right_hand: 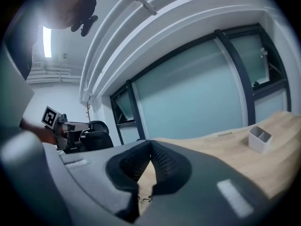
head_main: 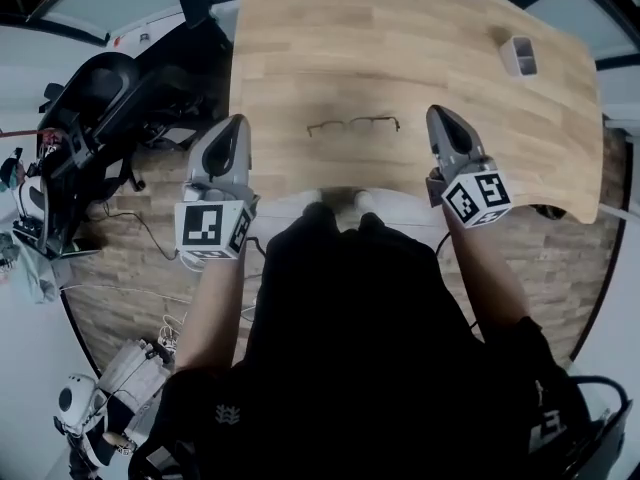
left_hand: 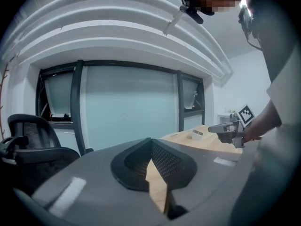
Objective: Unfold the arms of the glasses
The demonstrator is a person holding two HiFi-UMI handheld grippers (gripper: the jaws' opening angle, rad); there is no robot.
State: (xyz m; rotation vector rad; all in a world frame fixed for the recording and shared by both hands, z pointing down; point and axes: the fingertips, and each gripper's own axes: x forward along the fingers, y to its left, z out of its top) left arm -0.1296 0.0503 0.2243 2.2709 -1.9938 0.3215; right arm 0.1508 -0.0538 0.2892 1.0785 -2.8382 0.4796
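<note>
Head view: the glasses (head_main: 353, 125) lie at frame centre near the near edge of the table (head_main: 400, 38), between and apart from the left gripper (head_main: 238, 121) and right gripper (head_main: 437, 112). If nudged rather than pinched, the thin frame would likely skid or drop off that edge; its long axis runs left to right, and its facing is too small to tell. Left gripper view: fingers together on nothing, glasses out of sight, so this side would come in blind. Right gripper view: fingers likewise together and empty, glasses (right_hand: 143, 199) just visible at low centre.
</note>
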